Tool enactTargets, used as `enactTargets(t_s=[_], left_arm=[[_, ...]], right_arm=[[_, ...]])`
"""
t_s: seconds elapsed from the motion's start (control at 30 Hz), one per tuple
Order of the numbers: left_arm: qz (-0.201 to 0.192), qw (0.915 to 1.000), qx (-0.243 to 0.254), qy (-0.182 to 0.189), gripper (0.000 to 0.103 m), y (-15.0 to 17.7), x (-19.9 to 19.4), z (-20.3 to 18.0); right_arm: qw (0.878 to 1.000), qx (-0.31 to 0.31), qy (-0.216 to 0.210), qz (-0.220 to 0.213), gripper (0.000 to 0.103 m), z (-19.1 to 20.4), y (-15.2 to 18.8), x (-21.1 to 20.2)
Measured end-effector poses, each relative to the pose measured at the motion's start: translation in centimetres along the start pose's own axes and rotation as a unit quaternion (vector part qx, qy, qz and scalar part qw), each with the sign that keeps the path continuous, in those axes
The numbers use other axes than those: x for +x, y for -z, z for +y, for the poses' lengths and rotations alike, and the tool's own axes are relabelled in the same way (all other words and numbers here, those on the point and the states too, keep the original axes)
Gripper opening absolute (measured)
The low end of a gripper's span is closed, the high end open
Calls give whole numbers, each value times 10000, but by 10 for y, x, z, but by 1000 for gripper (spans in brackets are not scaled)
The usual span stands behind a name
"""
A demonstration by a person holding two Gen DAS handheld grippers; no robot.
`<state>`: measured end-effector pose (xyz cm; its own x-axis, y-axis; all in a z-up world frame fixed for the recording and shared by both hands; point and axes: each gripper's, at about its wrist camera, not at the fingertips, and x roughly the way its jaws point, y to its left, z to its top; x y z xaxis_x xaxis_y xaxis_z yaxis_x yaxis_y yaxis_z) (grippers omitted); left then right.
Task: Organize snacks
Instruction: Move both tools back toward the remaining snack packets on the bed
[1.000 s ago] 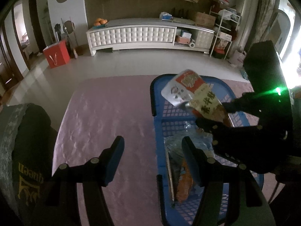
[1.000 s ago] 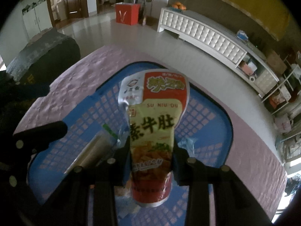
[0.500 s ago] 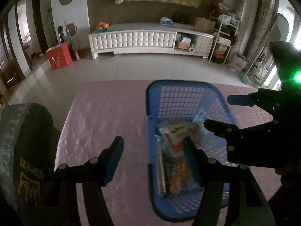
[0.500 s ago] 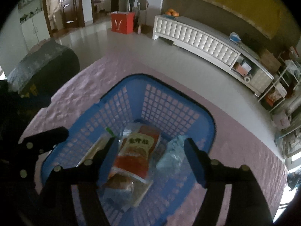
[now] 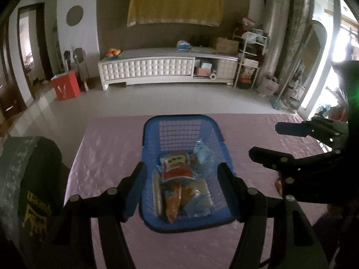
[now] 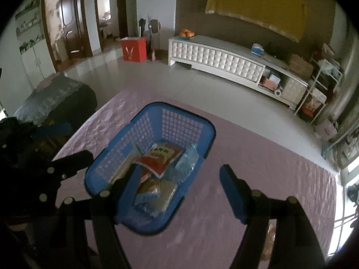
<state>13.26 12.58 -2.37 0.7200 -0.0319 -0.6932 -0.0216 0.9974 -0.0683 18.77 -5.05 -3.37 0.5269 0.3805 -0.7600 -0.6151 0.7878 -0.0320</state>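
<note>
Left wrist view: the left gripper [image 5: 182, 187] hovers with its fingers spread wide and empty, framing the blue basket [image 5: 203, 118]; the red snack pouch [image 5: 177, 165] lies on top of the other packets inside the basket. Right wrist view: the right gripper [image 6: 172, 187] is also spread wide, holding nothing, positioned above the basket's near-right corner; the basket [image 6: 207, 130] collects the snacks in one place

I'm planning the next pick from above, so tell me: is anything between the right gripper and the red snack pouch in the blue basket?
Nothing visible blocks it. The right gripper is open and empty above the blue basket, which has no lid, and the red snack pouch lies on top of the other packets.
</note>
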Motion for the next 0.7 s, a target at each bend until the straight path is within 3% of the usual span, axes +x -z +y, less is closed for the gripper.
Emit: enactTargets(t_s=[0.3, 0.47, 0.5, 0.57, 0.7], left_arm=[[-122, 9996, 214, 101, 62, 7, -18, -41], [-165, 9988, 339, 307, 62, 17, -20, -67], [-190, 9986, 366, 331, 63, 18, -21, -73], [-212, 9981, 417, 396, 75, 20, -21, -83], [-240, 9958, 642, 607, 76, 28, -19, -110]], right_arm=[[9978, 391, 394, -357, 76, -19, 31, -42], [9931, 394, 691, -861, 77, -34, 52, -67], [9929, 278, 738, -885, 77, -35, 57, -71], [9929, 124, 851, -818, 77, -38, 66, -74], [9929, 283, 869, -759, 77, -51, 81, -79]])
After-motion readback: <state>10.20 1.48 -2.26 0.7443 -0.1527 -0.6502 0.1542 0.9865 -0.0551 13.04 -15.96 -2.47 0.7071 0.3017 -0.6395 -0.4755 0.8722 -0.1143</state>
